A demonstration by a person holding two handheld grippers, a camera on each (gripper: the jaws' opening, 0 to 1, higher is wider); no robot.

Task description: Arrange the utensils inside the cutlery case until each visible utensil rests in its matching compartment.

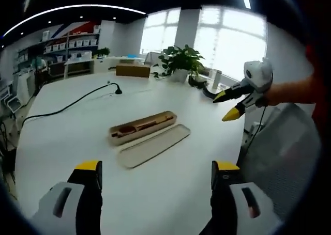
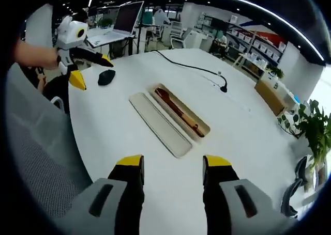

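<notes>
My left gripper point(image 1: 155, 181) wide, empty | my right gripper point(image 2: 170, 175) wide, empty | cutlery case point(image 1: 142, 127) mid-frame, lid point(image 1: 154, 145) beside | risk: jaw nudges the light case, utensils point(image 2: 176, 109) slide out of compartment

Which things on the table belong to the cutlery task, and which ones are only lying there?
For the job: cutlery case, wooden utensils inside it, case lid beside it, left gripper and right gripper, both open.

Just lying about: black cable, potted plant, cardboard box, black mouse, laptop.
</notes>
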